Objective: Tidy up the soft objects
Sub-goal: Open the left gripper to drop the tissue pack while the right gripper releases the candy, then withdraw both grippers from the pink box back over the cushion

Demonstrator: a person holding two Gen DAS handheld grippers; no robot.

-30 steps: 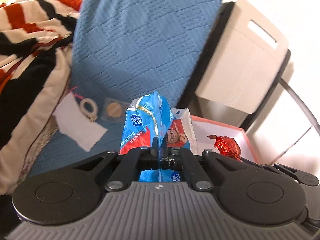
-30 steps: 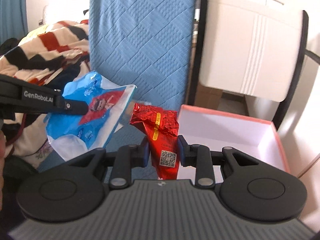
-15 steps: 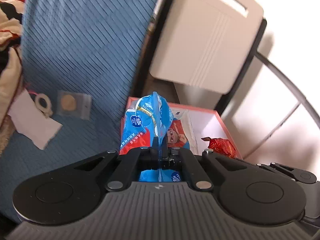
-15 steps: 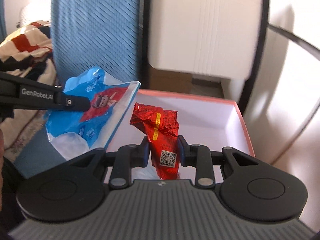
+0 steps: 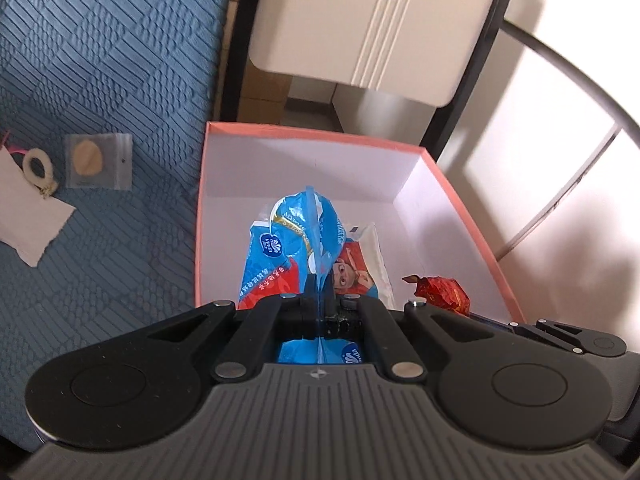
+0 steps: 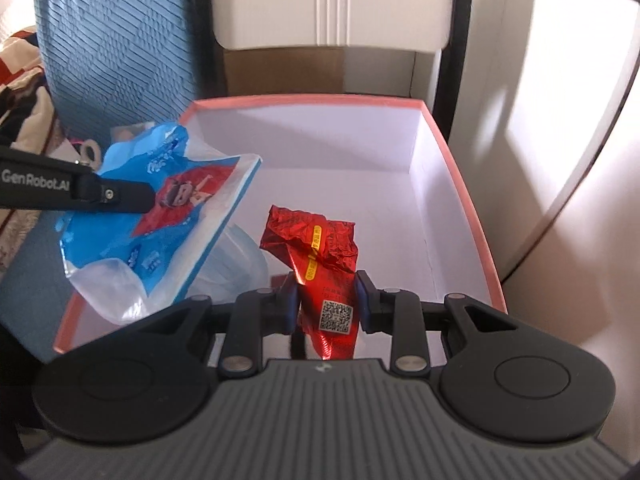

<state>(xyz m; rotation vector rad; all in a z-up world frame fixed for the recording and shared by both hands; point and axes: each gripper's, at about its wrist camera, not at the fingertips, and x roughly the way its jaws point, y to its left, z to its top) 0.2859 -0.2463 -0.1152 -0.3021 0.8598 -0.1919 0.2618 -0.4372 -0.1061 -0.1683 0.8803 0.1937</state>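
Observation:
My left gripper [image 5: 320, 308] is shut on the sealed edge of a blue tissue pack [image 5: 296, 248], which hangs over the inside of a pink-rimmed white box [image 5: 312, 136]. The same blue tissue pack [image 6: 160, 216] shows in the right wrist view, pinched by the left gripper's finger [image 6: 116, 196] over the box's left part. My right gripper [image 6: 326, 300] is shut on a crinkled red foil packet [image 6: 316, 248] above the white floor of the box [image 6: 452, 152]. That red foil packet [image 5: 442, 292] also peeks out at the right of the left wrist view.
The box sits beside a blue quilted cushion [image 5: 100, 60]. On the cushion lie a clear sachet [image 5: 98, 156], a white ring [image 5: 36, 164] and a paper slip [image 5: 28, 220]. A cream chair back [image 5: 360, 24] with a black frame stands behind the box. A striped blanket [image 6: 16, 80] lies far left.
Both grippers have swung right and downward from over the blue cushion to above the open box, each keeping its pack. The box now fills the middle of both views.

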